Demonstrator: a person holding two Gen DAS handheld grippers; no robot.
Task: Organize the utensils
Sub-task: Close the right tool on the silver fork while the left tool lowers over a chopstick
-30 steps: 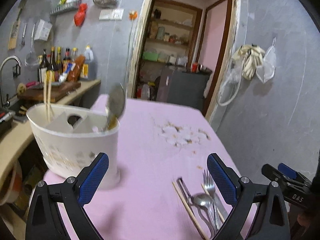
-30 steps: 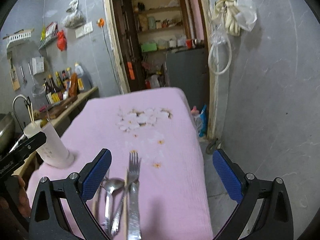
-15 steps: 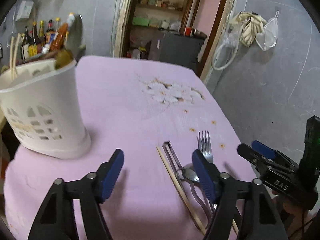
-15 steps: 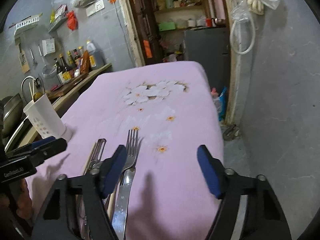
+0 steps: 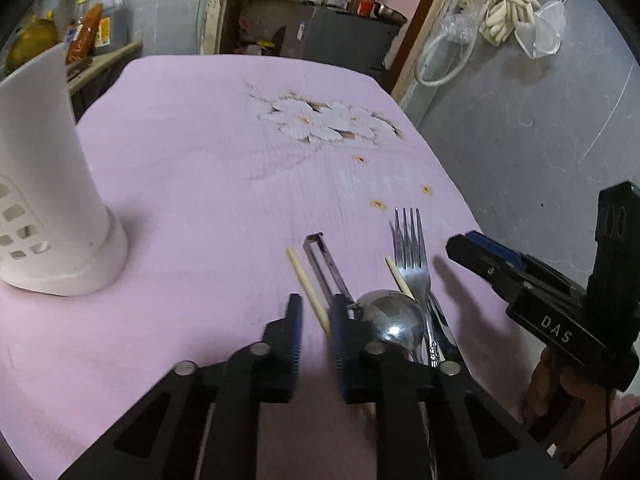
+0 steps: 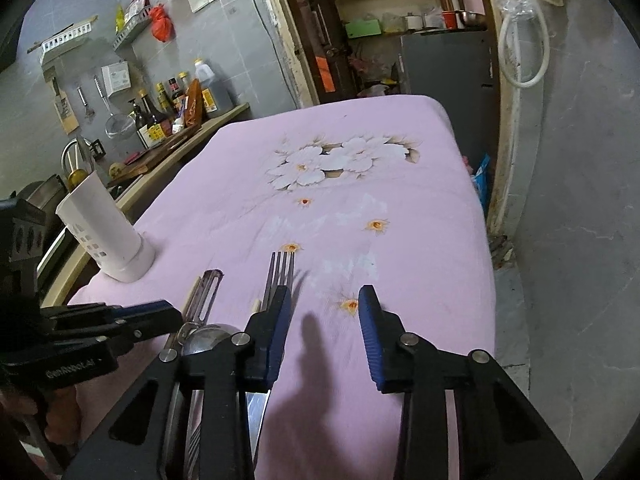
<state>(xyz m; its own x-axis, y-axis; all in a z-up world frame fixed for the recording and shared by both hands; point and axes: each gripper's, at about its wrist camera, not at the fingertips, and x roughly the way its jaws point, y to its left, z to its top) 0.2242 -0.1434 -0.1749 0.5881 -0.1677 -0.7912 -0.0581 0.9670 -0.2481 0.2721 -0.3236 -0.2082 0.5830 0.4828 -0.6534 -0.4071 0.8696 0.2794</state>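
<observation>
We are only partway: the tall white plastic holder (image 6: 105,236) at the left already keeps some sticks, while the shiny metal fork (image 5: 412,256), round spoon (image 5: 390,314), peeler (image 5: 326,264) and wooden chopsticks (image 5: 306,280) lie low on the pink tabletop (image 5: 208,168), with our left claw (image 5: 316,320) closing over one chopstick and our right claw (image 6: 322,312) closing on nothing.

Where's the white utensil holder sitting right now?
The white utensil holder stands upright near the pink table's left edge in the right wrist view, beside the kitchen counter, well left of the fork.
</observation>
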